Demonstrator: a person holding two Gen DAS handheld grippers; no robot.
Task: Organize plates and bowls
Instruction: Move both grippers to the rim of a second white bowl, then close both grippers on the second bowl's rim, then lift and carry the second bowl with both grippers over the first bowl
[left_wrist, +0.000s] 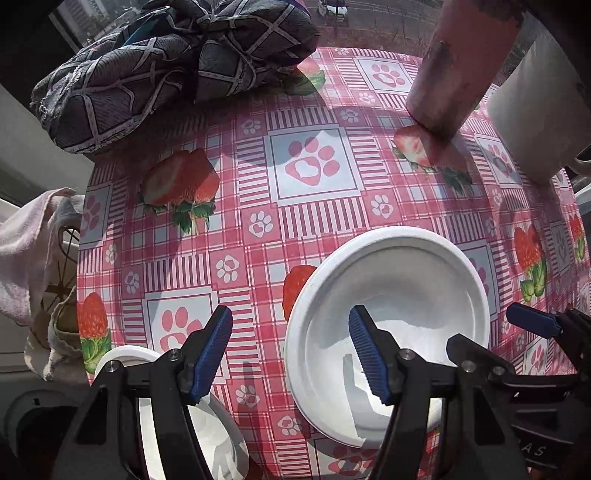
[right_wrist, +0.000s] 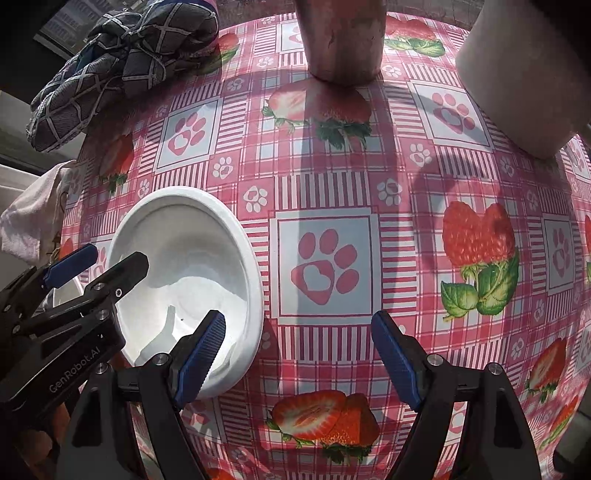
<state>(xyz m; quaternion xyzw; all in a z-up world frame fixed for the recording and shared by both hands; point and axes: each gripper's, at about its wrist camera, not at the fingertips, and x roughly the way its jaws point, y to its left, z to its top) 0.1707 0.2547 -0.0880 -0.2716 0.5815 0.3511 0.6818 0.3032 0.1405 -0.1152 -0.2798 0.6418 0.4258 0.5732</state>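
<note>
- Plate (left_wrist: 388, 295), white, sits on the table (left_wrist: 314, 206) near its front edge, left of centre in the right wrist view (right_wrist: 192, 258).
- Bowl (left_wrist: 207, 435), white, sits at the table's front left corner, apart from the plate, mostly hidden behind the left gripper's fingers.
- Left gripper (left_wrist: 291, 354): jaws wide open, holding nothing. Right finger hangs over the plate's inside; left finger hangs over the bowl's rim. Contact with either cannot be told.
- Right gripper (right_wrist: 299, 358): jaws wide open, empty. Left finger overlaps the plate's near rim; right finger is over bare tablecloth.
- Checked cloth bundle (left_wrist: 173, 70) lies at the far left corner.
- Pink cylinder (left_wrist: 458, 70) stands at the far edge; white mug (left_wrist: 535, 107) stands to its right.
- Pink towel (left_wrist: 33, 254) hangs off the table's left side.
</note>
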